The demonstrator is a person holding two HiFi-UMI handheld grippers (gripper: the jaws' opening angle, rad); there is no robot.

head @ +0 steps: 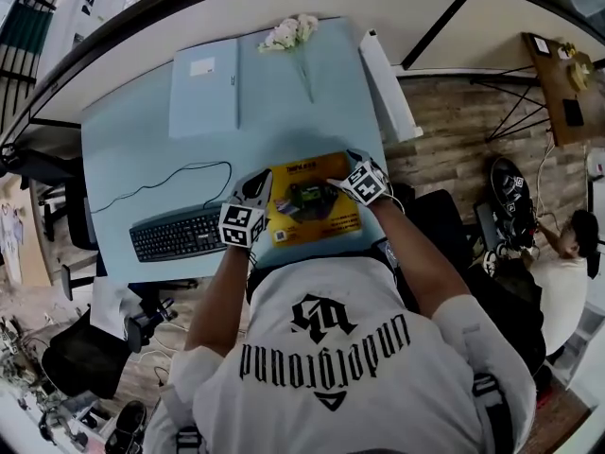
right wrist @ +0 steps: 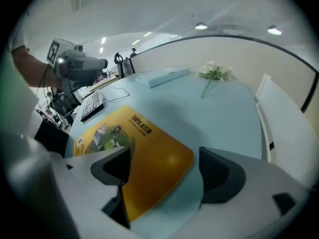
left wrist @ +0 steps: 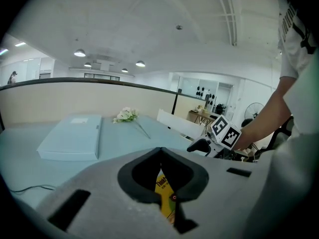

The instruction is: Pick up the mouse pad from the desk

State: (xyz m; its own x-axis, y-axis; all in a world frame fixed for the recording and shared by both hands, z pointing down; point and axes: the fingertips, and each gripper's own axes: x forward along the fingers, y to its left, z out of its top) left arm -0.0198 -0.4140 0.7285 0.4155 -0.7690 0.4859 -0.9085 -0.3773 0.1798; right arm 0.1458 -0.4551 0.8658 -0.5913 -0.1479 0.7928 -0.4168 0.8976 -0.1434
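The yellow mouse pad [head: 312, 206] lies flat on the light blue desk [head: 142, 149], near its front edge. My right gripper [head: 340, 173] hangs over the pad's right end with its jaws wide open. In the right gripper view a rounded corner of the pad [right wrist: 134, 143] lies under the right gripper [right wrist: 167, 171], and neither pad touches it. My left gripper [head: 260, 185] is at the pad's left edge. In the left gripper view the tips of the left gripper [left wrist: 160, 156] meet, and a strip of the pad [left wrist: 167, 198] shows through the slit below them. Neither gripper holds anything.
A black keyboard [head: 175, 235] with a cable lies left of the pad. A flat pale blue box [head: 203, 88] and a sprig of white flowers [head: 291, 34] sit further back. A white bar [head: 388, 83] runs along the desk's right edge. A person [head: 567, 253] is at the far right.
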